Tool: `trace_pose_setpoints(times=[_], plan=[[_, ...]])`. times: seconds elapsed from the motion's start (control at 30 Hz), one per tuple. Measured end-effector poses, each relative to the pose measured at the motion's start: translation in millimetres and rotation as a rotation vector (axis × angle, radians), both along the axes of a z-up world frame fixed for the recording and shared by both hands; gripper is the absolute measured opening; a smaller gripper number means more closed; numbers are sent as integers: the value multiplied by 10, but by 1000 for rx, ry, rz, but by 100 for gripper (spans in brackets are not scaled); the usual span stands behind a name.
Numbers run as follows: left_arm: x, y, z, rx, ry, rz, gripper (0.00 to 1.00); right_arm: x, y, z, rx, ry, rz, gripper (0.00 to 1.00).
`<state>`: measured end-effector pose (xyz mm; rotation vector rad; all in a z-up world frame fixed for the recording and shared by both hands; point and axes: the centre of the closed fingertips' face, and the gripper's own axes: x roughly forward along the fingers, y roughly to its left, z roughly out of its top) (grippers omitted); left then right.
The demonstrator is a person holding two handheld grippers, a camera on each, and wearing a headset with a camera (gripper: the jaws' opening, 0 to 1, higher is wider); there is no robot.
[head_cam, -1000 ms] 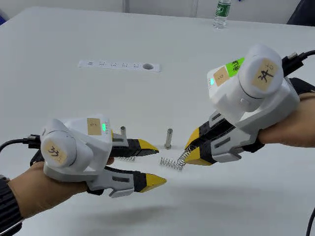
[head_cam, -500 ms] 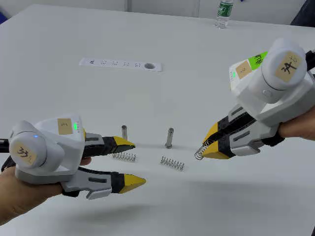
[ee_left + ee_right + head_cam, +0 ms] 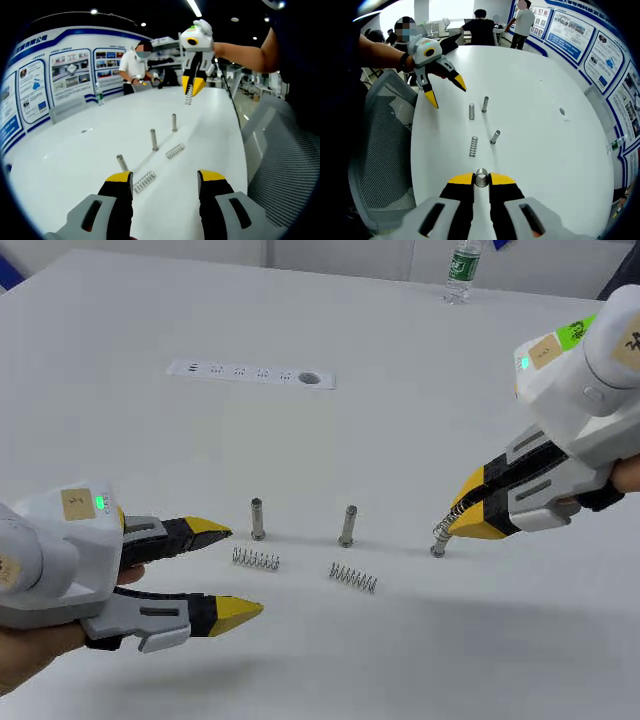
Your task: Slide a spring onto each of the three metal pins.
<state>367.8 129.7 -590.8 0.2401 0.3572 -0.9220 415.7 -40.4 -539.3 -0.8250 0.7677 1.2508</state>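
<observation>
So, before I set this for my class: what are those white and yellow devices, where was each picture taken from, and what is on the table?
No robot: a person holds a two-jaw gripper in each hand. One picture comes from a camera on the person's head; each round one is from a camera riding on a gripper, looking along its jaws. On the table stand a left pin, a middle pin and a right pin, with a left spring and a middle spring lying loose in front. The left gripper is open, holding nothing. The right gripper is shut on a third spring, hanging close over the right pin. Farther back are a power strip and a bottle.
</observation>
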Motion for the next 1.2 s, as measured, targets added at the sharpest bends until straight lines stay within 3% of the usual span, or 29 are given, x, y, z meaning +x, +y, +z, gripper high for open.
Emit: trace_pose_setpoints(times=[0.37, 0.67, 1.0, 1.2], plan=[[14, 87, -5, -13, -1, 48, 58, 296, -196, -24, -88, -22, -26, 12], [25, 107, -10, -24, 1, 66, 62, 487, -185, -182, -131, -5, -35, 12], [18, 150, -22, -28, 6, 79, 65, 525, -212, -377, -161, 30, -45, 12], [25, 137, -33, -29, 9, 81, 65, 532, -229, -405, -158, 36, -53, 12]])
